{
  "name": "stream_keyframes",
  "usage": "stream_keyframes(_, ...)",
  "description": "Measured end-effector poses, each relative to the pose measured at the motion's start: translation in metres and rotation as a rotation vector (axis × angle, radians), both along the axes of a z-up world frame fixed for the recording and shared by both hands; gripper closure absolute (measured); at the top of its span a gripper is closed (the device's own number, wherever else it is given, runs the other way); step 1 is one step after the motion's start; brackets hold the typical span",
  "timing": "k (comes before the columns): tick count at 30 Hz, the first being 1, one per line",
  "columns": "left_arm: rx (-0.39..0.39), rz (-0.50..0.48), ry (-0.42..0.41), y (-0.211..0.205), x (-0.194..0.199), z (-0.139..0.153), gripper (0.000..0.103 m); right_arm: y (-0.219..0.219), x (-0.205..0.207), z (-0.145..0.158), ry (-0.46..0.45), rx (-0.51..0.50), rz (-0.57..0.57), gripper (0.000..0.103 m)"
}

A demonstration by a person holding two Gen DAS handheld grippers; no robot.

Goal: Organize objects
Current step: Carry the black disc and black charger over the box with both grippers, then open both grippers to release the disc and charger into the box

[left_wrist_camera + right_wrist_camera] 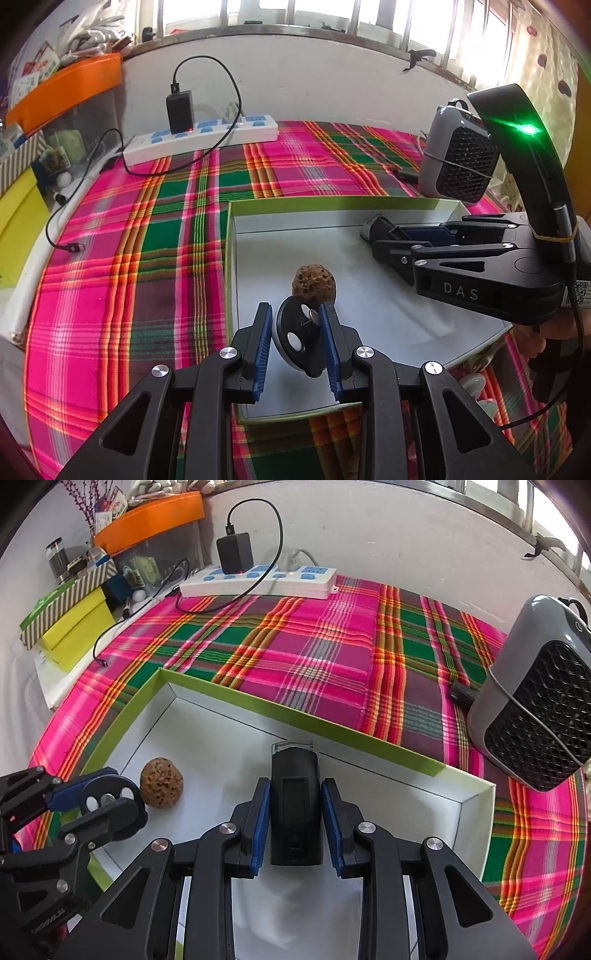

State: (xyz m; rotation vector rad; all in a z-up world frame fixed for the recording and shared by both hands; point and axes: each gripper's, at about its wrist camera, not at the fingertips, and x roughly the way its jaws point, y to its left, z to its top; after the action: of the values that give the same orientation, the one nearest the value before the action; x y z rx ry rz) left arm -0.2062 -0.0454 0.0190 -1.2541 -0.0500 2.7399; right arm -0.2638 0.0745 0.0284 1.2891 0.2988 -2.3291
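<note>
A white tray with a green rim lies on the plaid cloth. A brown pitted walnut rests inside it. My left gripper is shut on a black disc-shaped pulley with holes, held over the tray just in front of the walnut. My right gripper is shut on a black rectangular device, held over the tray's right part.
A white and blue power strip with a black charger and cables lies at the back. A grey fan heater stands at the right. Yellow boxes and an orange bin sit at the left.
</note>
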Motion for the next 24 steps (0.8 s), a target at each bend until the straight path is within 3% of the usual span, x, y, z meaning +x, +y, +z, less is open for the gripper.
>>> stream_keyframes(24, 0.000, 0.002, 0.005, -0.0003, 0.0026, 0.0003, 0.079, -0.0102, 0.0050, -0.0006, 0.017, 0.010, -0.001, 0.074)
